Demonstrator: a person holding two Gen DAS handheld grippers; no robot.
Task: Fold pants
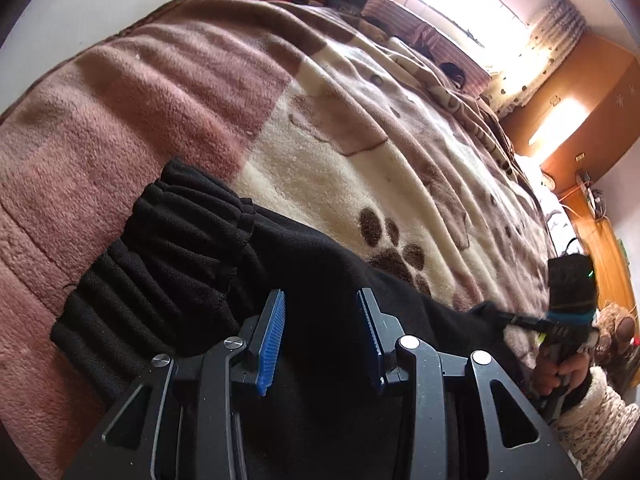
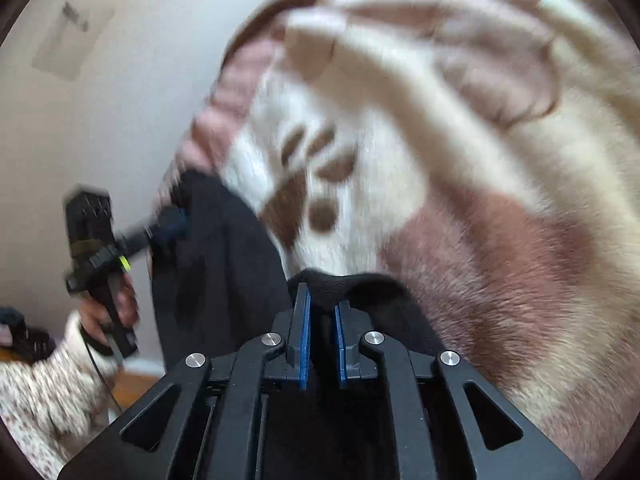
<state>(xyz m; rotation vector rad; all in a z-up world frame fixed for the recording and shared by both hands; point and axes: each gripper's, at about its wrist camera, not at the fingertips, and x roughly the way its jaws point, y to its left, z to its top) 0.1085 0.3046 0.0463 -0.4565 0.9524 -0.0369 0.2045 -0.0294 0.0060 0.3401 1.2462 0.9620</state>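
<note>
step: gripping both ends to fold | black pants [image 1: 320, 280] lying on paw-print blanket [image 1: 340, 152], lower centre | left gripper [image 1: 322, 334] hovering agape over cloth | right gripper [image 2: 321, 334] nearly clenched, pinching hem edge [image 2: 340, 284] | advice: seat cloth deeply, lifting evenly.

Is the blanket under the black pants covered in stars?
No, the blanket under the black pants shows brown paw prints on cream and pink patches.
</note>
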